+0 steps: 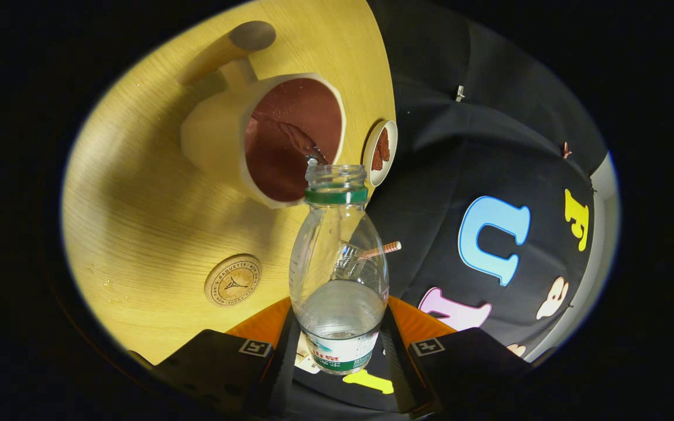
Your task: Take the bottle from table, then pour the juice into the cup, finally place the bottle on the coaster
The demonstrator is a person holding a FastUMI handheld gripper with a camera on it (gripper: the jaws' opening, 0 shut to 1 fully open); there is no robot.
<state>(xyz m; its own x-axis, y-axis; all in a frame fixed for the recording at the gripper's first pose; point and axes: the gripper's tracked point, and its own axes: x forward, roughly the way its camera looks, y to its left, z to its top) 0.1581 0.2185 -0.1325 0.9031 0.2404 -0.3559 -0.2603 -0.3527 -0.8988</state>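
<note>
My jaws grip the clear bottle (339, 275) on both sides, its open neck tipped at the rim of the cup (272, 137) on the wooden desk (138, 199); the round coaster (233, 279) lies nearby beside the bottle.

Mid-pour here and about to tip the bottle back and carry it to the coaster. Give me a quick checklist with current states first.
1. Grip: the gripper has both fingers pressed on the bottle near its base. Ok.
2. Mouth over cup: the bottle's open neck sits at the rim of the cup, a thin stream falling inside. Ok.
3. Bottle contents: clear liquid remains in the lower part. Pour not finished; not ok.
4. Cup level: how full it is, cannot tell.
5. Coaster: round, lying flat on the table, nothing on it. Ok.
6. Spills: a few small specks on the table beside the coaster; wet or not, cannot tell.
</note>
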